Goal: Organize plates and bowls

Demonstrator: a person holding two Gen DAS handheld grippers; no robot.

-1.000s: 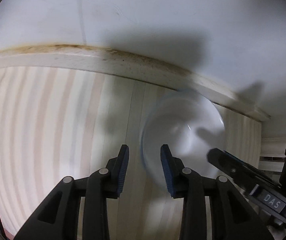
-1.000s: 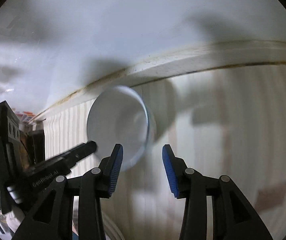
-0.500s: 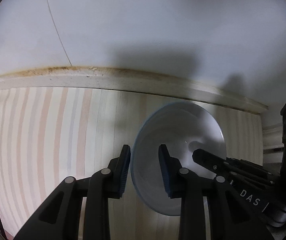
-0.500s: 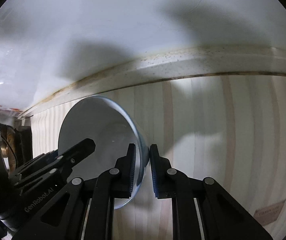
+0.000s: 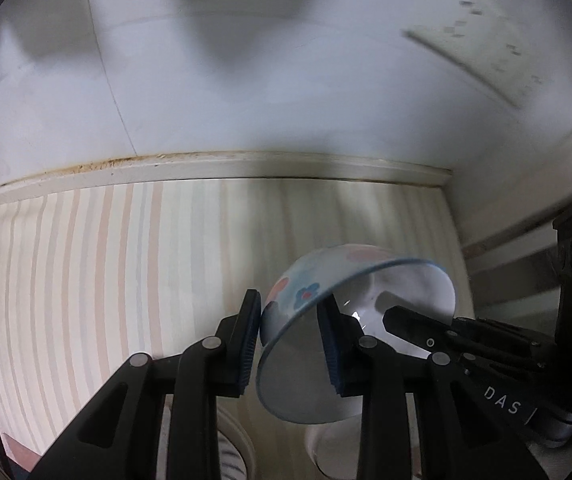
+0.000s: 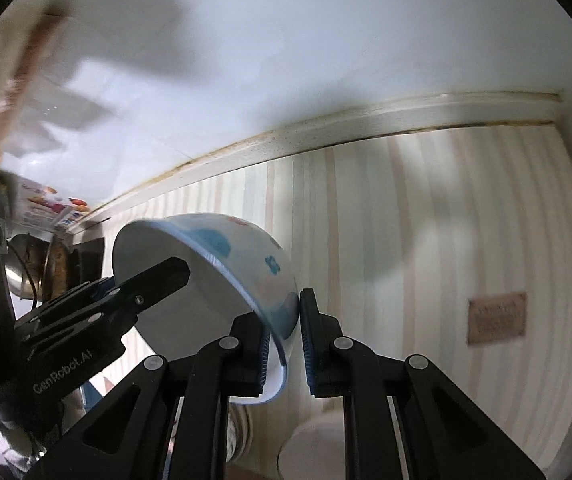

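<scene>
My left gripper (image 5: 290, 340) is clamped on one side of the bowl's rim, one pad outside the flowered wall and one inside, and my right gripper (image 6: 283, 344) pinches the opposite rim the same way, so the one bowl (image 5: 350, 320) hangs tilted between my two tools, clear of the striped table (image 5: 85, 280). It sits over the table's near part, toward the right corner in the left view, with the pale back edge strip (image 5: 245, 164) well beyond it and the white wall (image 5: 245, 80) above that. To the left the striped surface is bare; to the right the side wall comes close. Below the bowl I count two round pale pieces of crockery (image 6: 310, 448), only partly visible. Both grippers point steeply down, fingers converging on the bowl from opposite sides.
</scene>
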